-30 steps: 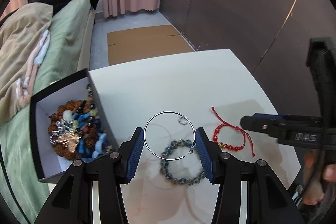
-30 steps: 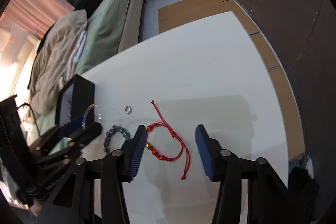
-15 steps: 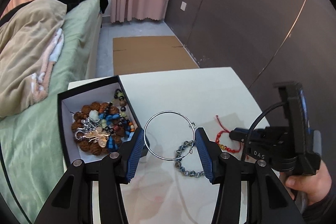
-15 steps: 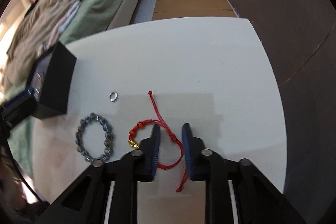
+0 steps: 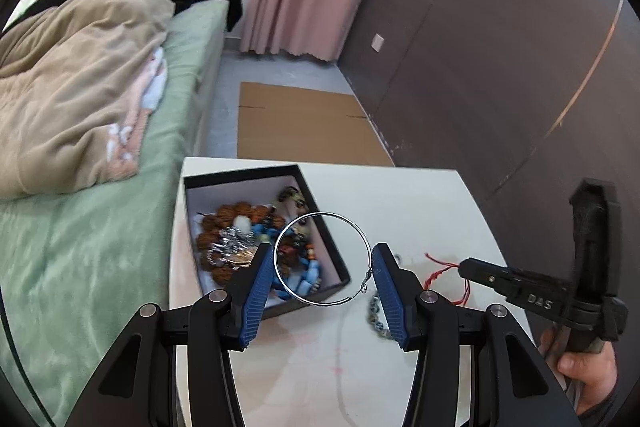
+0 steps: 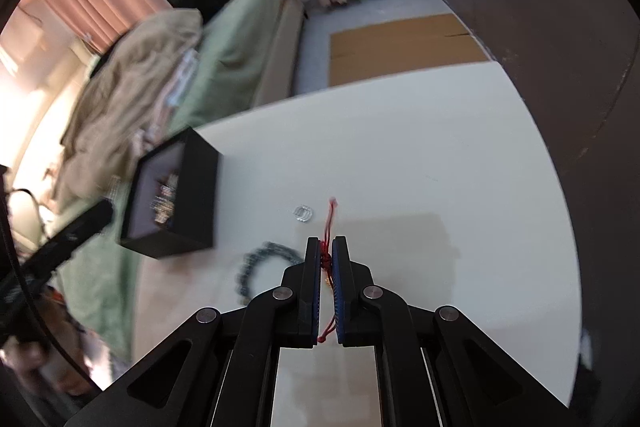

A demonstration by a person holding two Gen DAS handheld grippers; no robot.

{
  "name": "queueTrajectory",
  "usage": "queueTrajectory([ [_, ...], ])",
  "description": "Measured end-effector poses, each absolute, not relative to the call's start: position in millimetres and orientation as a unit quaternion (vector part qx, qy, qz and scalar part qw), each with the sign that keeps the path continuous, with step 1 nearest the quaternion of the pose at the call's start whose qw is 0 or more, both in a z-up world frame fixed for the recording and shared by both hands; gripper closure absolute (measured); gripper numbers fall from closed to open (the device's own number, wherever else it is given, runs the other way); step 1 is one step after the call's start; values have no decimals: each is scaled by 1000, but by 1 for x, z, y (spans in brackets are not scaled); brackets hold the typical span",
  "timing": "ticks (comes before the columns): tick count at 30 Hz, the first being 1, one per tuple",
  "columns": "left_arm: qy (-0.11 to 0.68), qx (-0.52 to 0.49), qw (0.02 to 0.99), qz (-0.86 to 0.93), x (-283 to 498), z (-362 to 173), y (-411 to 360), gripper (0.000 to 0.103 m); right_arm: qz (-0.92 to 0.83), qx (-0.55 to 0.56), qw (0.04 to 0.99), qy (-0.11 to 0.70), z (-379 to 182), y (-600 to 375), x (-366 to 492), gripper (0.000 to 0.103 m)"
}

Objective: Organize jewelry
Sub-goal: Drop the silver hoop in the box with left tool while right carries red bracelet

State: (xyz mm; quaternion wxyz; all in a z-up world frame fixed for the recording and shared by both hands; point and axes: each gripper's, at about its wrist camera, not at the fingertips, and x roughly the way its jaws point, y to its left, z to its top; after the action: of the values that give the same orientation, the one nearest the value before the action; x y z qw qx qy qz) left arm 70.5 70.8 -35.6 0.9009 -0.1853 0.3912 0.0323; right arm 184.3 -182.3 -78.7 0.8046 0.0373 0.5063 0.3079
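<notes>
1. Our left gripper (image 5: 322, 259) clamps the silver hoop (image 5: 322, 259) between its pads, over the black box (image 5: 336, 259) of beads.
2. Our right gripper (image 6: 326, 254) pinches the red cord bracelet (image 6: 330, 217); its tail hangs above the white table (image 6: 440, 155); the beaded bracelet (image 6: 256, 263) lies beside.
</notes>
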Motion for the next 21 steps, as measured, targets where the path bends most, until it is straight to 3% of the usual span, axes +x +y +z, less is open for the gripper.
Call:
queueTrajectory([
  [16,371,-212,902,55,80,-32,105,49,388,94,800,447,-51,-128,182,96],
  [18,379,-217,897,62,86,-35,108,30,397,100,797,444,-48,-123,184,96],
  [21,373,-226,897,68,87,-35,114,22,416,106,793,432,-43,-113,185,96],
])
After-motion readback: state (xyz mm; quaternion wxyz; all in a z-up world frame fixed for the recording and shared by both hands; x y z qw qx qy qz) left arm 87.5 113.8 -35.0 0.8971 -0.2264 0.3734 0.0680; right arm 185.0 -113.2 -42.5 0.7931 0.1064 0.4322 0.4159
